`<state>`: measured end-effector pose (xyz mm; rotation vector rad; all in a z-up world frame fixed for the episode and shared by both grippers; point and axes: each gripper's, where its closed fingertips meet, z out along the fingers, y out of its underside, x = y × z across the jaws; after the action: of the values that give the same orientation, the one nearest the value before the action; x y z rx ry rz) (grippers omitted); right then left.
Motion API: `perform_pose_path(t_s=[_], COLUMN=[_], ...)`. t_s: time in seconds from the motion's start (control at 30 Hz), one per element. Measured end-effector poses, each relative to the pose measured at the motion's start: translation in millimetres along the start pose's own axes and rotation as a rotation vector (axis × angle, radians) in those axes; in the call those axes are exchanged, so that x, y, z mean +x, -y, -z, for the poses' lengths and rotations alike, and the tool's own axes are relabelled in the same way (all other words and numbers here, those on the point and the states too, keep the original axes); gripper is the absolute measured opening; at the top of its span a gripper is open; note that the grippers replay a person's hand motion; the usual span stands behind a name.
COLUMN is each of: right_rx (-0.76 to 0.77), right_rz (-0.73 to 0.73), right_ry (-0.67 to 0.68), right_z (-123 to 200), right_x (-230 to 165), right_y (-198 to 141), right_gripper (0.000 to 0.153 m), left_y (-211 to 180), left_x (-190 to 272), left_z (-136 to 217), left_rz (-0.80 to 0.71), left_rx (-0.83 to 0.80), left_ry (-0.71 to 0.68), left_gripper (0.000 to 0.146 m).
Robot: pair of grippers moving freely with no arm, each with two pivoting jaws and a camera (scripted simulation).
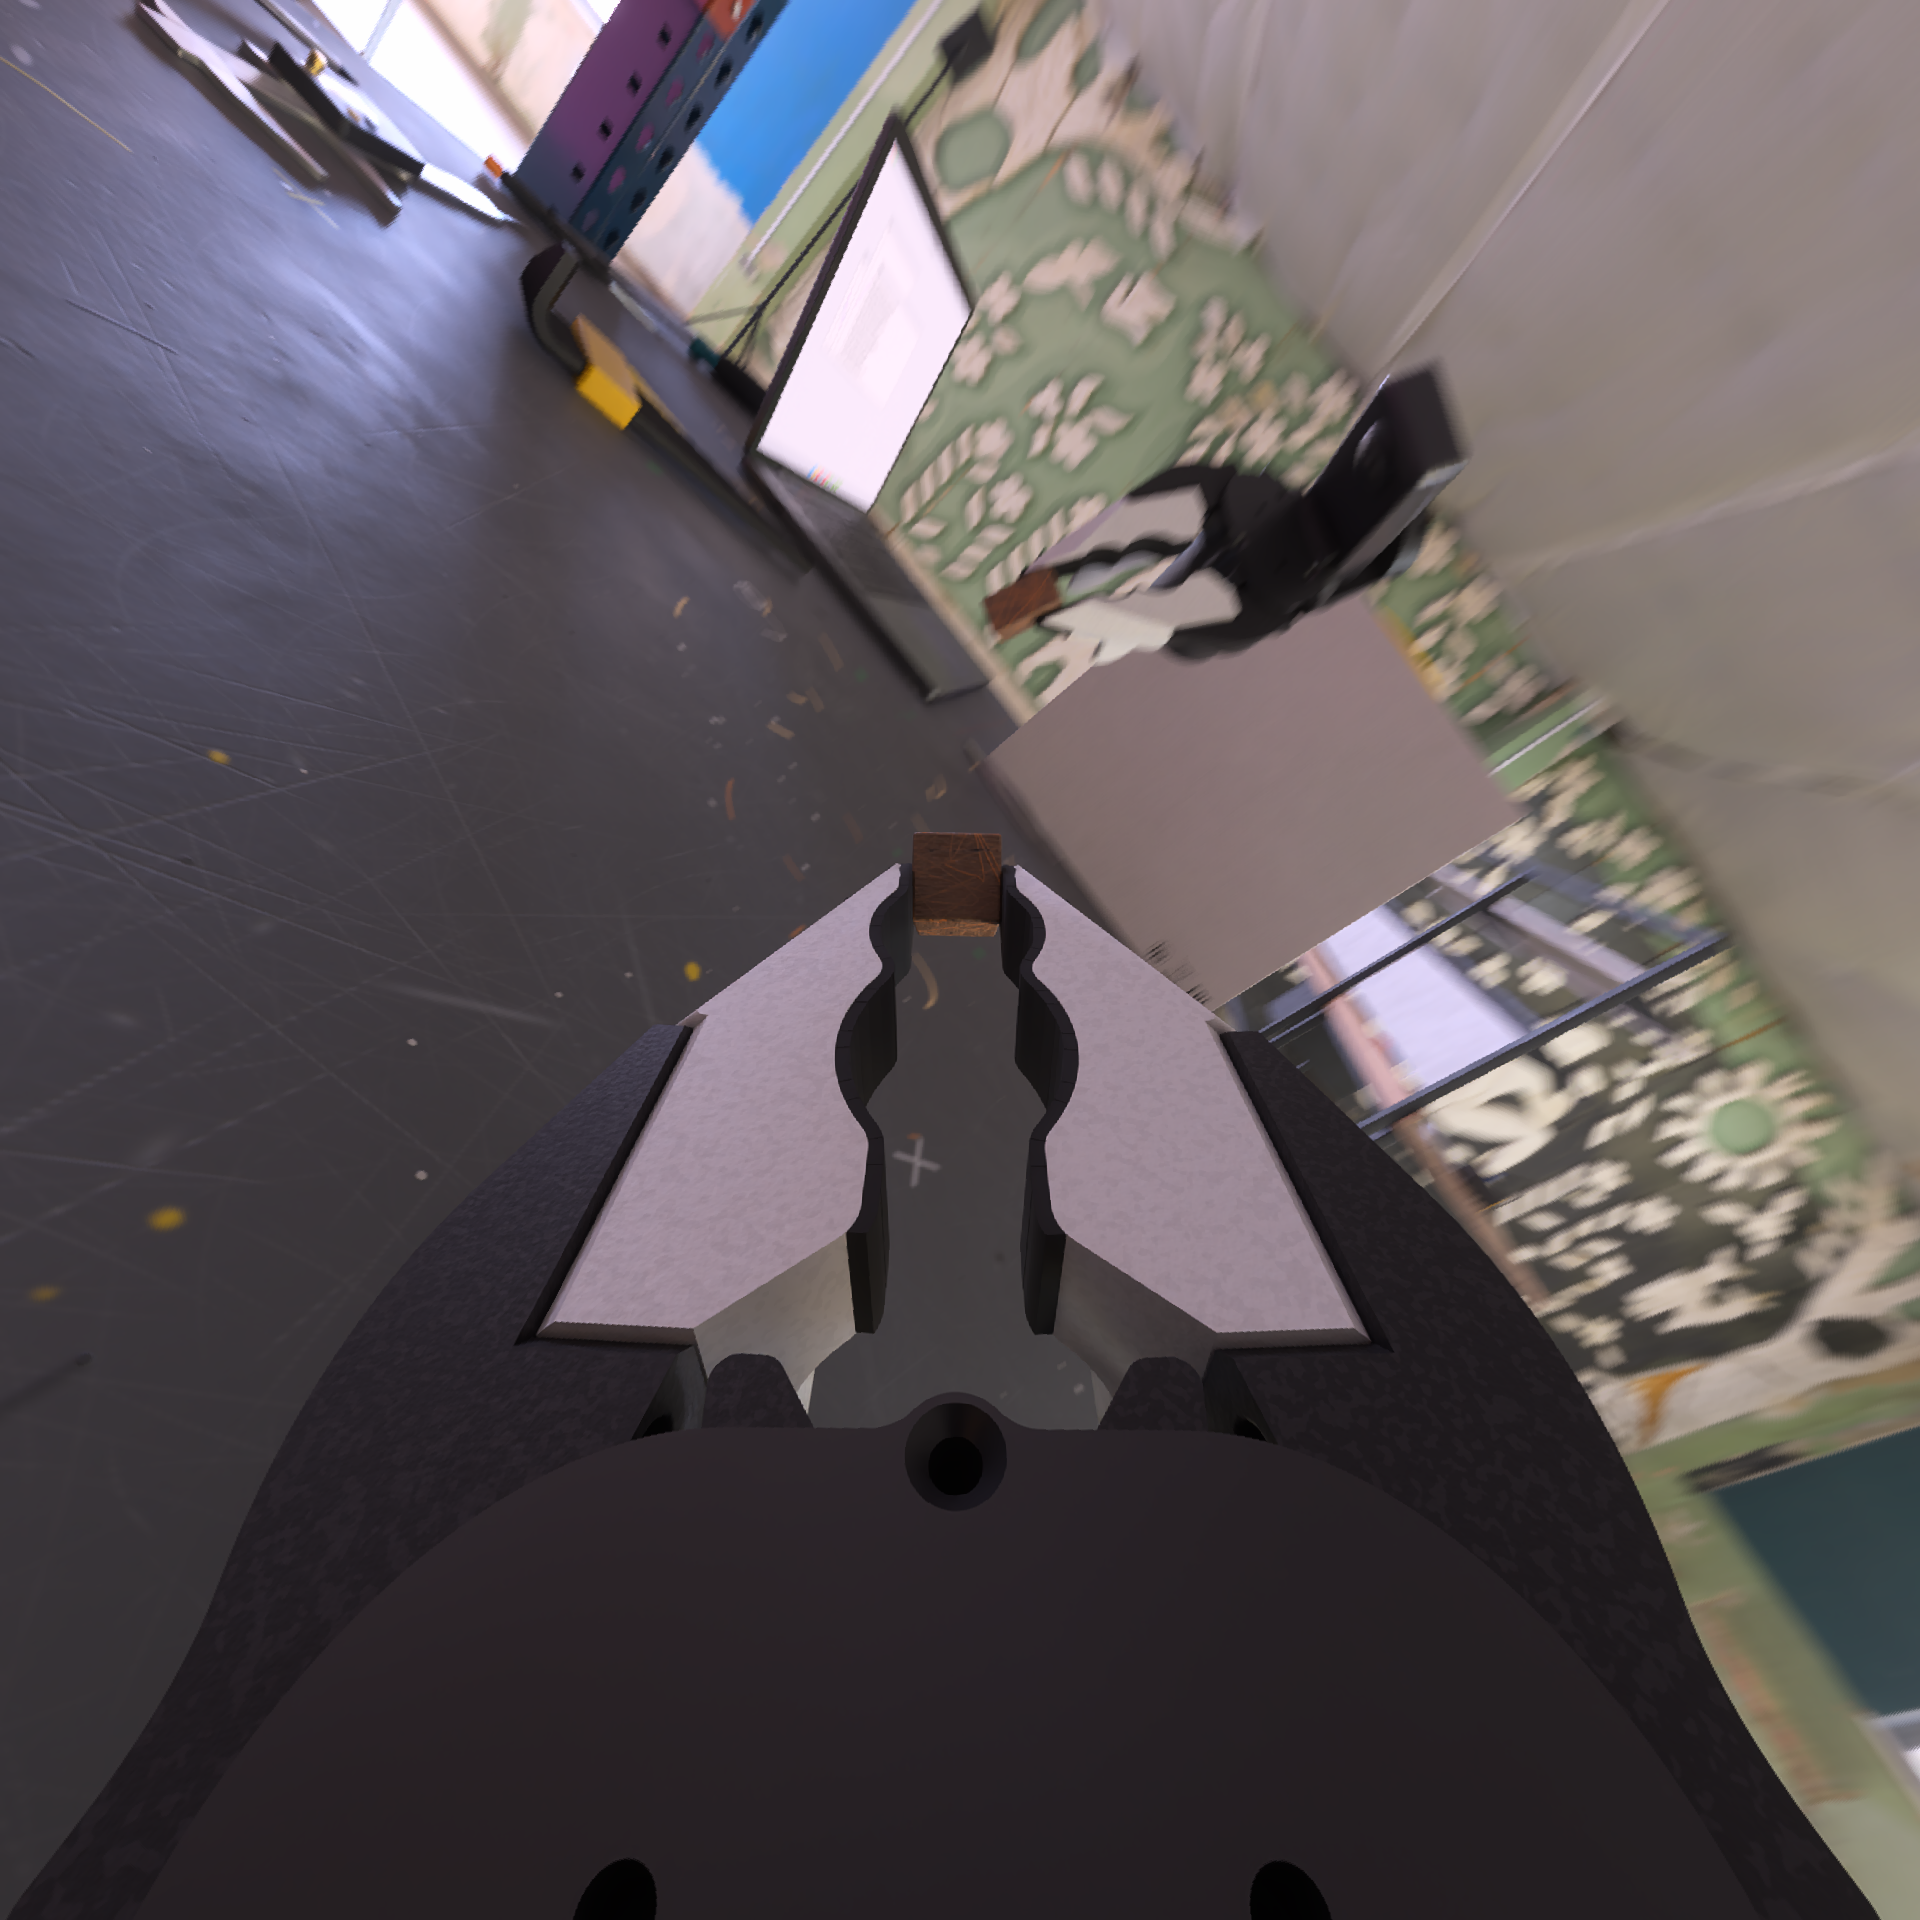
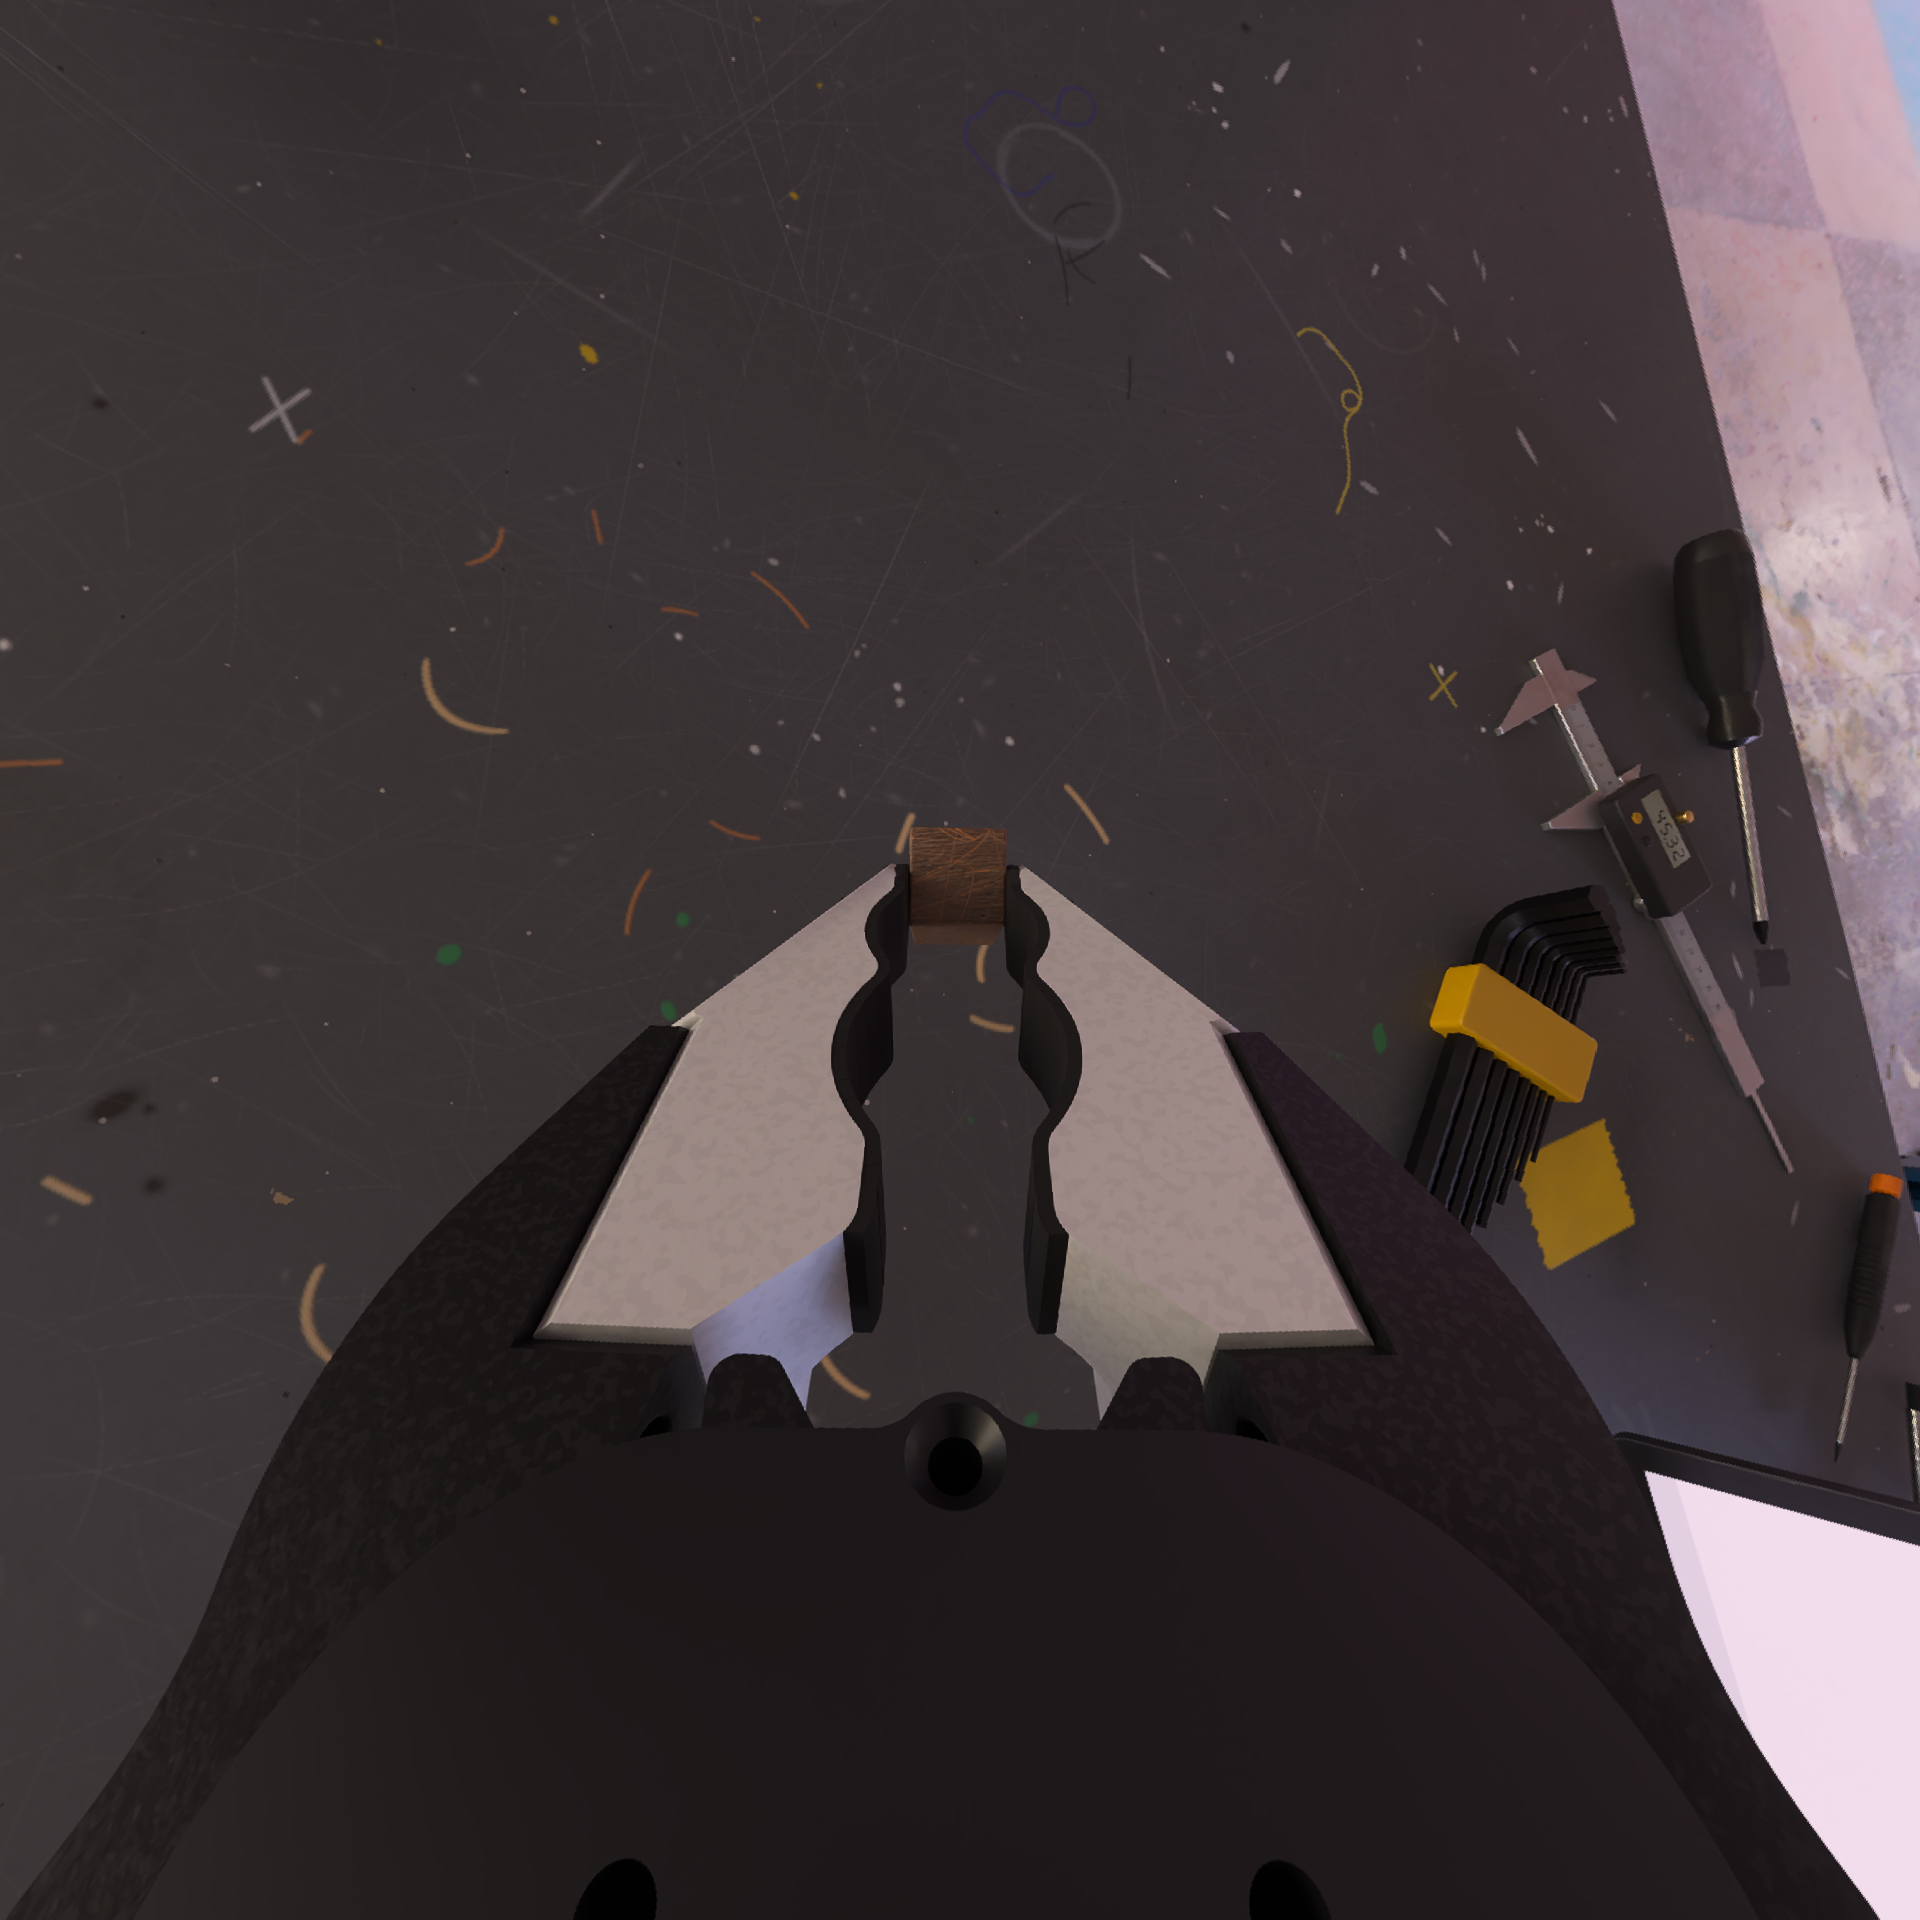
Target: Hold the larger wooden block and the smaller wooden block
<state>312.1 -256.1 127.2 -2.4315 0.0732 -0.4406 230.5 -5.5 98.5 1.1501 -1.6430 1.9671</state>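
Note:
My left gripper [image 1: 956,883] is shut on a small brown wooden block [image 1: 956,881] pinched between its fingertips, above the dark scratched tabletop [image 1: 312,623]. My right gripper [image 2: 956,883] is shut on a slightly wider brown wooden block [image 2: 957,878], also held at the fingertips above the tabletop [image 2: 623,312]. In the left wrist view the right gripper [image 1: 1039,613] shows farther off, raised in the air, with its block [image 1: 1023,606] at its tips. Both blocks are clear of the table.
An open laptop [image 1: 862,343] and a grey box [image 1: 1247,831] stand beyond the left gripper. To the right of the right gripper lie a hex key set in a yellow holder [image 2: 1512,1029], a digital caliper [image 2: 1652,831] and two screwdrivers [image 2: 1725,644], near the table's edge.

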Motion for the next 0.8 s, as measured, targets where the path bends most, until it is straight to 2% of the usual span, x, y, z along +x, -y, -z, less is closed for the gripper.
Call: perform_pose_path(t_s=[0.07,0.23,0.73,0.8], right_rx=[-0.001,-0.003,-0.011,-0.012], right_rz=[0.000,-0.001,-0.004,-0.004], right_ry=[0.000,0.001,0.009,0.010], right_z=[-0.1,-0.6,-2.6,-3.1], right_x=[0.0,0.0,-0.2,-0.2], right_y=[-0.1,-0.4,-1.8,-2.1], right_gripper=[0.017,0.017,0.017,0.017], left_y=[4.1,3.7,4.7,0.7], left_x=[-1.8,-4.5,-12.3,-17.1], left_z=[5.1,8.4,10.3,9.0], left_rz=[0.067,0.126,0.131,0.110], left_rx=[0.052,0.074,0.071,0.048], left_ry=[-0.047,-0.071,-0.028,0.014], left_gripper=[0.016,0.016,0.016,0.016])
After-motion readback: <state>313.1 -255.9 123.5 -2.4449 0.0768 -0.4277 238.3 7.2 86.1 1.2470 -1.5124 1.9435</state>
